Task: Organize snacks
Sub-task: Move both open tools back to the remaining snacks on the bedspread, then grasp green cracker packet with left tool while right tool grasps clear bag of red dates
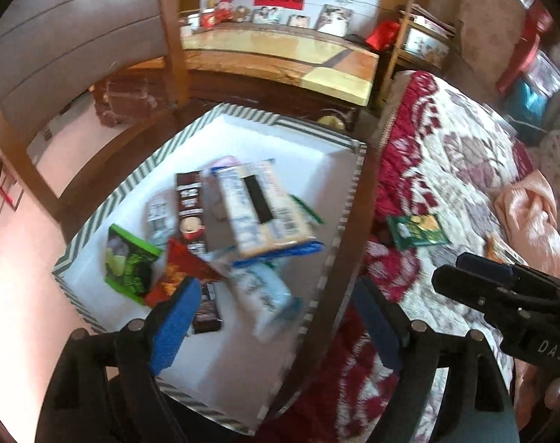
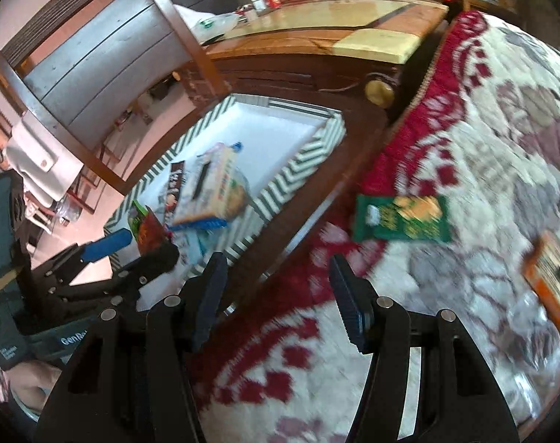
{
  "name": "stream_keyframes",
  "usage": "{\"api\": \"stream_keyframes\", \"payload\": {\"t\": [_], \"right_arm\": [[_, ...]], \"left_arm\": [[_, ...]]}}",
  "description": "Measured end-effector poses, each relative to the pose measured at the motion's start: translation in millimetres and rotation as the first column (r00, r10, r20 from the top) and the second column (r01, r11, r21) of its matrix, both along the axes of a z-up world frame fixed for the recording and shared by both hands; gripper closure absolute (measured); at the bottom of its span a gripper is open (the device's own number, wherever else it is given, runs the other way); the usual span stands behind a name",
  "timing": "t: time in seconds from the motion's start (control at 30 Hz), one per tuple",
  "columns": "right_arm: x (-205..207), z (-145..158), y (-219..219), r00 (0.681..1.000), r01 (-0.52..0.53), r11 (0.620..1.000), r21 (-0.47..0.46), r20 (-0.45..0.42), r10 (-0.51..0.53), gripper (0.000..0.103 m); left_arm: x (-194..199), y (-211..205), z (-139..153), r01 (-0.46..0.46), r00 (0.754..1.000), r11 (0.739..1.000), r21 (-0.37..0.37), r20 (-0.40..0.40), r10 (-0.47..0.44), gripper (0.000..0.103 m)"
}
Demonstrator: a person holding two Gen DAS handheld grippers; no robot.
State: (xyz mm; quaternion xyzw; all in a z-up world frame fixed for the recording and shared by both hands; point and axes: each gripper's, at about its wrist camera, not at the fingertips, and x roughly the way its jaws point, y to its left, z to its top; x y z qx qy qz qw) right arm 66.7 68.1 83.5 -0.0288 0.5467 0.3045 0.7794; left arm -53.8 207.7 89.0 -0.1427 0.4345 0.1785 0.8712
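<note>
Both views are lit by soft, warm daylight, with a pale glare washing out the floor (image 1: pixel 17 295) at the left. Motion blur smears the quilt (image 2: pixel 446 295) and the snack packets in the striped box (image 1: pixel 95 229). Fisheye distortion bends straight edges, and dark vignetting rings both frames.

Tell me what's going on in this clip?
A person is sorting snacks into a striped box beside a bed. Several packets already lie inside it. Both the left gripper and right gripper are open and empty. A green packet and an orange packet lie on the quilt.
</note>
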Motion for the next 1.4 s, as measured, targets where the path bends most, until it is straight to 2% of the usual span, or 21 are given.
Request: {"api": "stream_keyframes", "payload": {"t": [0.47, 0.67, 0.87, 0.97, 1.07, 1.2, 1.4], "right_arm": [[-23, 11, -97, 0.994, 0.111, 0.993, -0.048, 0.016, -0.11, 0.046], [-27, 5, -134, 0.986, 0.164, 0.984, -0.066, 0.004, -0.164, 0.046], [-30, 0, -164, 0.978, 0.206, 0.975, -0.079, -0.01, -0.207, 0.046], [-31, -2, -178, 0.973, 0.23, 0.97, -0.079, -0.019, -0.232, 0.046], [-30, -4, -187, 0.968, 0.247, 0.966, -0.081, -0.029, -0.25, 0.046], [-29, -5, -197, 0.964, 0.259, 0.962, -0.081, -0.034, -0.263, 0.046], [-26, -5, -210, 0.959, 0.277, 0.957, -0.084, -0.037, -0.281, 0.046]], "left_arm": [[22, -75, 2, 0.155, 0.988, 0.988, 0.014, -0.016, -0.155, 0.017], [32, -94, -2, 0.205, 0.978, 0.979, 0.006, -0.031, -0.205, 0.017], [52, -102, -8, 0.287, 0.957, 0.958, -0.026, -0.031, -0.287, 0.017], [71, -106, -13, 0.368, 0.928, 0.928, -0.055, -0.038, -0.37, 0.017], [89, -111, -17, 0.446, 0.892, 0.894, -0.045, -0.058, -0.448, 0.017], [116, -115, -22, 0.556, 0.827, 0.83, -0.043, -0.071, -0.558, 0.017], [157, -115, -42, 0.642, 0.749, 0.763, -0.075, -0.154, -0.645, 0.017]]}}
